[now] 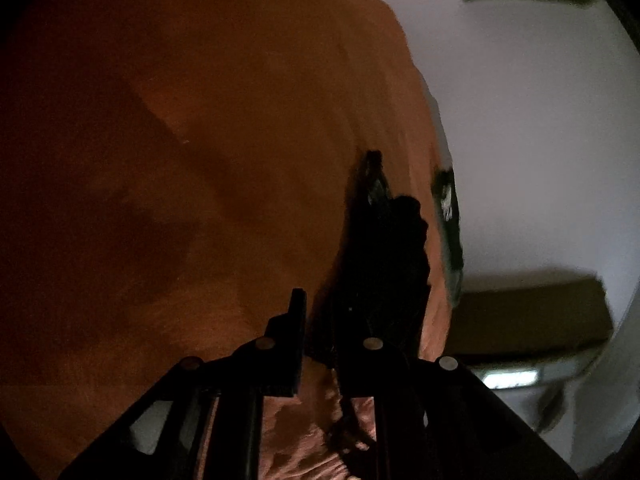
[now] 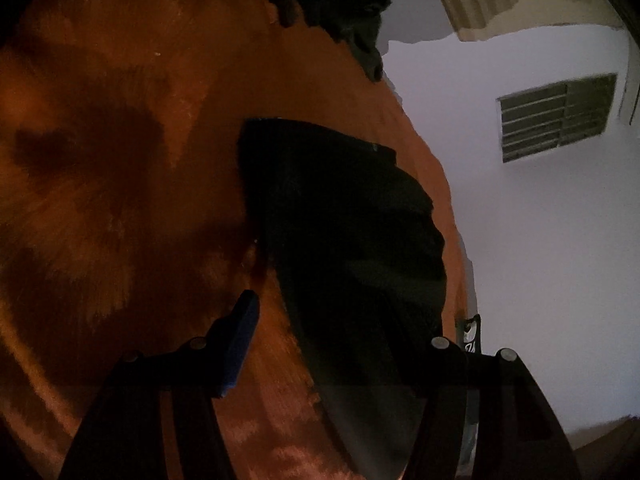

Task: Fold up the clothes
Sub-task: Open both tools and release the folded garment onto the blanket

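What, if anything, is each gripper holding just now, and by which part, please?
The left gripper seems to pinch the dark garment by its near edge; the open right gripper holds nothing.

Orange cloth (image 1: 200, 160) matt, soft; dark garment (image 2: 352, 240) matt fabric

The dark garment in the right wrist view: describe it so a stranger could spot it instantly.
Start with the big orange cloth filling the left of the view. On its right side, before the pale wall, lies the dark garment: the only near-black, smooth-edged slab there.
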### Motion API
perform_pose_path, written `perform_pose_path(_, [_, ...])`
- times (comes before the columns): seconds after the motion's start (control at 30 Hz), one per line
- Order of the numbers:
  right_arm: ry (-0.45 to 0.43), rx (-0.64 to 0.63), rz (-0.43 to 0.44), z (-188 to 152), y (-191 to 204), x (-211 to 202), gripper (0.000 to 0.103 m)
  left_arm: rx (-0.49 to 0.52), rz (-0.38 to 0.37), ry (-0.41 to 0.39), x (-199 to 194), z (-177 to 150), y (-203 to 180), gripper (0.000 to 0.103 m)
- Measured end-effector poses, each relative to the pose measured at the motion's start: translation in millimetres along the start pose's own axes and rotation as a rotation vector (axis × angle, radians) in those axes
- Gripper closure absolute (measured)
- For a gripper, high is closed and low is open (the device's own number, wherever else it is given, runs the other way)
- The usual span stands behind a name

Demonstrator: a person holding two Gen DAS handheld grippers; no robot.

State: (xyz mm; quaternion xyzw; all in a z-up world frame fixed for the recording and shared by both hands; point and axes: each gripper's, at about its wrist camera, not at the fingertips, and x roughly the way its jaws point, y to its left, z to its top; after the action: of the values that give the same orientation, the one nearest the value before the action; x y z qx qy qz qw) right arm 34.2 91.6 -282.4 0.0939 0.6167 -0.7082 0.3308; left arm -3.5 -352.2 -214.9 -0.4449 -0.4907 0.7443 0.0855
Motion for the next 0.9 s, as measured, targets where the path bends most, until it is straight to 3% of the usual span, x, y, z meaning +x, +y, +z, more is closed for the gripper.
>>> perform_pose_path(0.13, [0.007, 0.017, -0.011, 6, -2, 7, 0.043, 0.087, 0.031, 0.031, 19, -1, -18, 0.081])
perform_pose_path(0.33, [0.019, 0.046, -0.015, 17, -7, 21, 0.043, 0.165, 0.042, 0.053, 9, 4, -20, 0.067])
perform_pose_path(0.47, [0.017, 0.055, -0.014, 29, -7, 30, 0.043, 0.230, 0.087, 0.080, 9, 3, -25, 0.066])
perform_pose_path(0.57, [0.017, 0.071, -0.017, 36, -11, 38, 0.043, 0.324, 0.216, 0.070, 7, -1, -33, 0.061])
perform_pose_path(0.7, [0.015, 0.101, -0.020, 43, -16, 49, 0.043, 0.443, 0.475, 0.042, 8, -10, -43, 0.056])
perform_pose_path(0.73, [0.015, 0.109, -0.016, 45, -18, 52, 0.044, 0.459, 0.499, 0.042, 7, -12, -44, 0.056])
perform_pose_path(0.8, [0.012, 0.124, 0.008, 47, -20, 55, 0.058, 0.484, 0.519, 0.035, -2, -18, -43, 0.056])
perform_pose_path(0.83, [0.009, 0.128, 0.021, 48, -21, 56, 0.076, 0.496, 0.526, 0.034, -3, -19, -44, 0.055])
perform_pose_path(0.9, [0.000, 0.135, 0.026, 50, -24, 53, 0.085, 0.526, 0.545, 0.047, -1, -20, -46, 0.054])
